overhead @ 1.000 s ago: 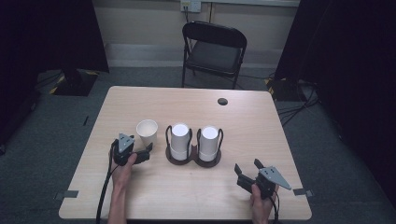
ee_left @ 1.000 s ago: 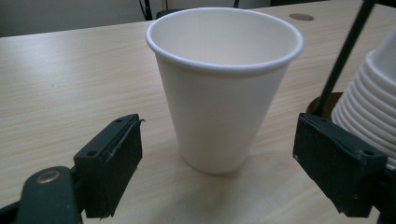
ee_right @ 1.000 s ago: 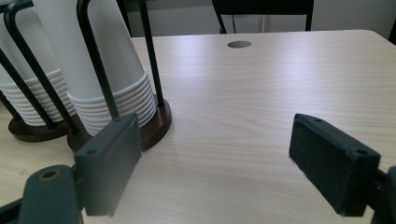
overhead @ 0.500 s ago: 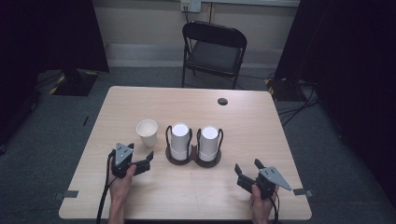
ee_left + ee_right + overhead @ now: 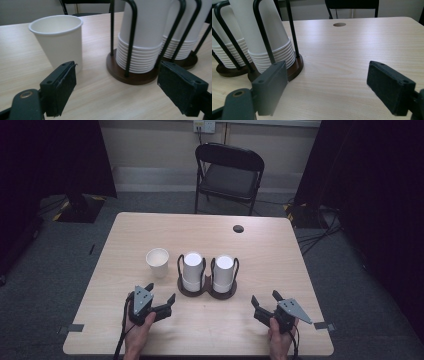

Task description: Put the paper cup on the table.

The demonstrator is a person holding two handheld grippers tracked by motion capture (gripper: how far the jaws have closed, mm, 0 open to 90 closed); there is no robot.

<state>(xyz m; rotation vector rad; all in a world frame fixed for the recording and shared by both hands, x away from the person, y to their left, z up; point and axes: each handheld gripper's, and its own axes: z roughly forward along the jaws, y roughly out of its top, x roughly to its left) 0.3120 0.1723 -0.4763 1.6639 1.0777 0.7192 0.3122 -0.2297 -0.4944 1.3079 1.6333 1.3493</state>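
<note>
The single white paper cup [image 5: 157,262] stands upright on the light wooden table [image 5: 260,250], just left of the dark two-post cup holder [image 5: 208,290]. Left gripper [image 5: 161,309] and right gripper [image 5: 262,309]: jaws wide, empty. Cup likely light and crushable; grasp mid-wall gently.

We see a light wooden table [image 5: 280,270] with a small round cable hole [image 5: 238,228] near its far edge. On it stands a dark brown double cup holder [image 5: 207,290] with black wire hoops, carrying two stacks of white paper cups turned upside down. Just beside its left side, apart from it, a single white paper cup [image 5: 157,262] stands upright and open on the tabletop.
</note>
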